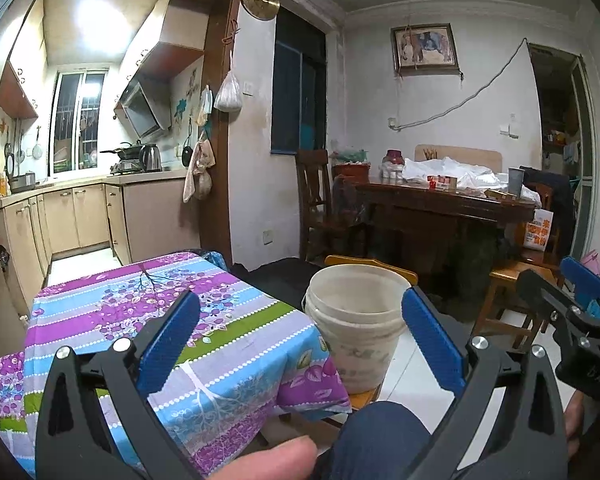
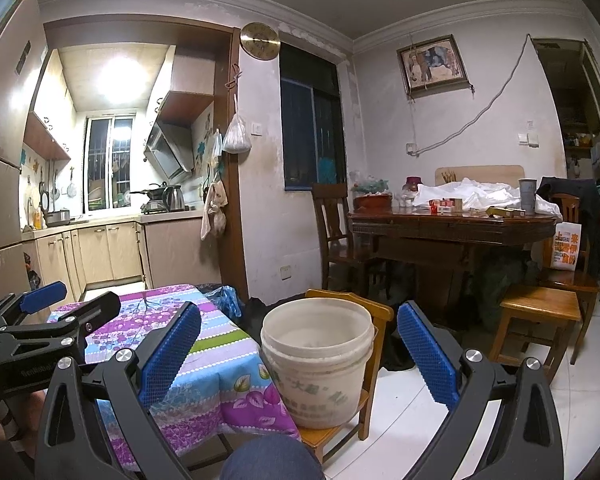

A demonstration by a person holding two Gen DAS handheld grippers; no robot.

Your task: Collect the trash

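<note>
A white plastic bucket (image 1: 354, 320) stands on a small wooden stool (image 2: 332, 434) beside a low table with a purple, blue and green flowered cloth (image 1: 172, 320). The bucket also shows in the right wrist view (image 2: 318, 360). My left gripper (image 1: 300, 332) is open and empty, held above the table's near corner with the bucket between its fingertips in view. My right gripper (image 2: 300, 344) is open and empty, facing the bucket from a little way back. No trash item shows on the cloth.
A dark wooden dining table (image 2: 452, 224) with white bags, boxes and a cup stands at the back right, with chairs (image 2: 332, 228) and wooden stools (image 2: 540, 312) around it. A kitchen (image 2: 112, 200) opens at the back left. A knee (image 2: 272, 460) is below.
</note>
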